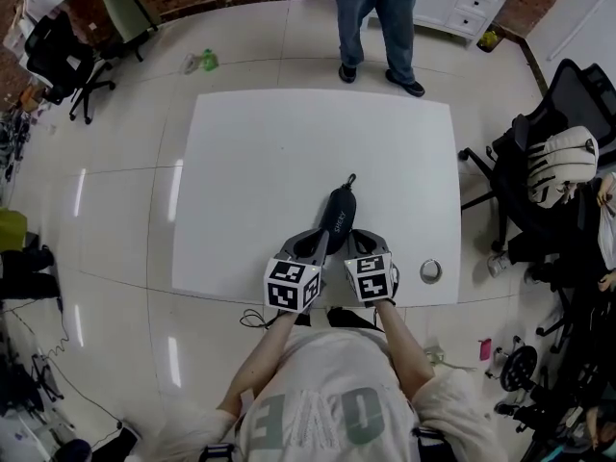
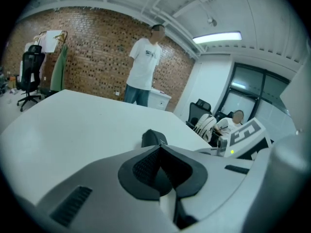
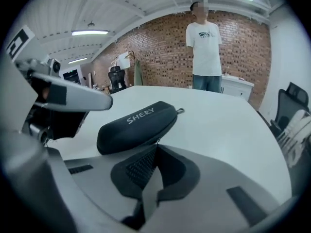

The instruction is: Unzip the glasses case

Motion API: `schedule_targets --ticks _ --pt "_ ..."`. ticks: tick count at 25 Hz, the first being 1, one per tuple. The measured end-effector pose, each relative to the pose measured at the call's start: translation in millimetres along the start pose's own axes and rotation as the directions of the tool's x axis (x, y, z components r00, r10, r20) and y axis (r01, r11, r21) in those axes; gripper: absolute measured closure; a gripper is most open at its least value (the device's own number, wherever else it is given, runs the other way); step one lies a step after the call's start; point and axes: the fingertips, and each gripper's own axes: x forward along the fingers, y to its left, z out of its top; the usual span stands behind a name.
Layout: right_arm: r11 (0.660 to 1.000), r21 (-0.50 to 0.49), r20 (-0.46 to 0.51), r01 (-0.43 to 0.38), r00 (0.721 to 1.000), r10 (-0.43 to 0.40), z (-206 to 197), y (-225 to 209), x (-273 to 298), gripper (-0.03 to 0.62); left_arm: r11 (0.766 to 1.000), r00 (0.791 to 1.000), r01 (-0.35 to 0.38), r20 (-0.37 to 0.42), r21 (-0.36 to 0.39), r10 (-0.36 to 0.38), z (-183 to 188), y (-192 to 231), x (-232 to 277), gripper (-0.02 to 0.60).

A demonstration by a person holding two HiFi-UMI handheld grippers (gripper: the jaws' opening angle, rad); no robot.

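Forearms (image 1: 409,349) reach from the near edge to the white table (image 1: 279,152), one gripper in each hand. Left gripper (image 1: 318,242) has its jaws pressed together, tips at the near left end of the black glasses case (image 1: 338,215). Right gripper (image 1: 364,242) also has its jaws closed, tips against the case's near right side. Whether either pinches anything I cannot tell. The case lies lengthwise, zipped, with its pull (image 1: 351,178) at the far end. A small round metal thing (image 1: 430,271) sits near right
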Motion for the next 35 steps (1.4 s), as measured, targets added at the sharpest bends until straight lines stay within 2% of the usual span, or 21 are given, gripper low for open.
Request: schedule_targets --ticks 2,4,7,10,18,25,28,32,35 --pt "0.999 -0.015 -0.020 -0.034 0.999 0.034 -9 16 -7 0.592 1.000 1.000 -0.007 0.026 -0.016 0.007 7 2 -7 0.578" --pt "0.992 -0.045 -0.028 -0.115 0.993 0.114 -17 46 -13 0.592 1.000 0.999 -0.007 0.031 -0.031 0.008 7 2 -13 0.578" --pt "0.961 -0.108 -0.031 -0.253 0.967 0.251 -22 96 -20 0.592 0.999 1.000 -0.001 0.012 -0.046 0.002 -6 -1 -17 0.578" --pt "0.941 -0.152 -0.053 -0.303 0.953 0.299 -25 121 -24 0.593 0.999 0.999 -0.013 -0.035 -0.030 0.012 -22 3 -18 0.578" --pt "0.962 -0.160 -0.059 -0.222 0.975 0.216 -30 101 -31 0.592 1.000 0.998 -0.017 -0.055 -0.025 0.015 -32 11 -20 0.578" --pt "0.992 -0.086 -0.048 -0.087 0.995 0.083 -28 37 -27 0.592 1.000 0.998 -0.018 -0.057 -0.025 0.017 -29 13 -18 0.578" --pt "0.994 -0.087 -0.044 -0.070 0.997 0.067 -20 17 -18 0.592 1.000 0.998 -0.017 -0.056 -0.021 0.016 -29 12 -14 0.578" --pt "0.997 -0.040 -0.055 -0.072 0.996 0.069 -21 23 -15 0.592 1.000 0.998 -0.026 -0.050 -0.013 0.025 -27 17 -16 0.578" --pt "0.999 -0.008 -0.054 -0.050 0.997 0.050 -27 29 -22 0.593 0.999 0.999 -0.031 -0.032 -0.037 0.030 -20 19 -20 0.578"
